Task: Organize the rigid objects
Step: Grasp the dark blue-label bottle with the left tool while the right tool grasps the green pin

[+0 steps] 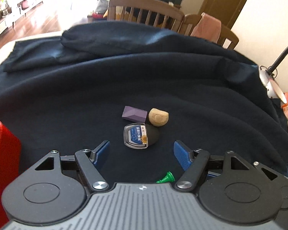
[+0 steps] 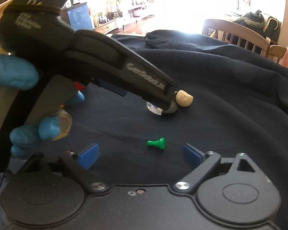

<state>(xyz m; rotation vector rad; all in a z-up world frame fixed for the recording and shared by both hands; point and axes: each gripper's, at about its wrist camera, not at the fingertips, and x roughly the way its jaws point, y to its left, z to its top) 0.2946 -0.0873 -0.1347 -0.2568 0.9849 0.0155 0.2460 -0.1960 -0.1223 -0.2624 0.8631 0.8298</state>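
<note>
On the dark blue cloth [image 1: 67, 99] lie a purple block [image 1: 134, 113], a tan rounded lump [image 1: 158, 117] and a black pebble-like piece with a clear blue-labelled face [image 1: 137, 137]. My left gripper [image 1: 142, 154] stands open just short of that piece, with nothing between its blue pads [image 1: 182, 157]. A green chess pawn [image 1: 166, 178] lies on its side below it. In the right wrist view the pawn [image 2: 156, 143] lies just ahead of my open right gripper [image 2: 140, 157]. The left gripper [image 2: 170, 100] reaches down over the clear-faced piece [image 2: 155, 110], beside the tan lump [image 2: 184, 98].
A red box [image 1: 2, 163] stands at the left edge of the left wrist view. A blue-gloved hand [image 2: 19, 72] holds the left gripper's handle. Folded cloth [image 1: 105, 38] is heaped at the back, with wooden chairs [image 1: 144, 9] behind it. A lamp [image 1: 272, 80] stands at the right.
</note>
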